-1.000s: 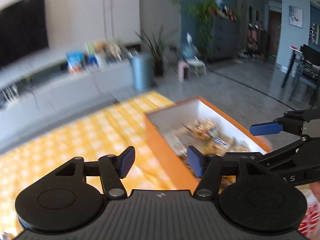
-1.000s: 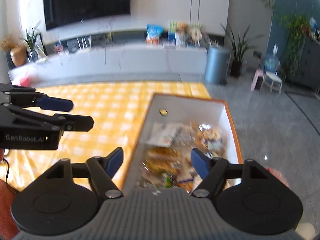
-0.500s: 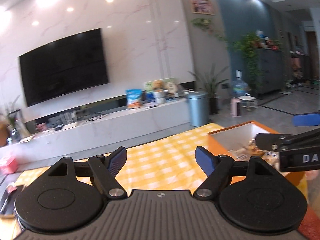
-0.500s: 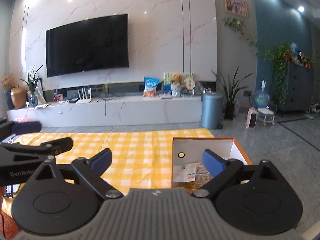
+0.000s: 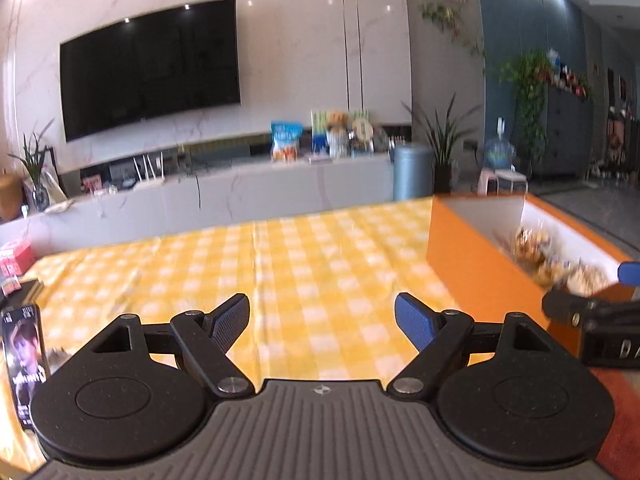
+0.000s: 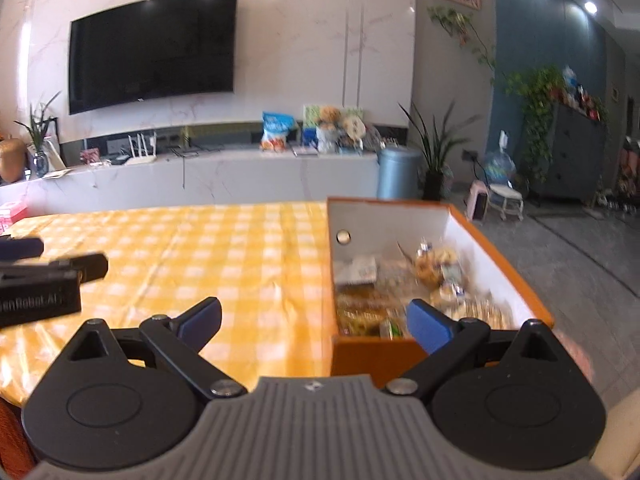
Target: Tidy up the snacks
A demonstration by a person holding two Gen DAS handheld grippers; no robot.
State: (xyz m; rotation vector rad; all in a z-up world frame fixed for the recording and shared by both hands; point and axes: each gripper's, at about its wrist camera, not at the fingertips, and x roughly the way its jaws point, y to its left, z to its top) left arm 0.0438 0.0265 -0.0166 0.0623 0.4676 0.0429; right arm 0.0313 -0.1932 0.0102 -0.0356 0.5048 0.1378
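My left gripper (image 5: 322, 322) is spreading its jaws wider and my right gripper (image 6: 314, 320) stands agape, both empty and now pulled back from over the box (image 6: 516, 280), where the snacks (image 6: 436, 268) lie, so sorting looks done.
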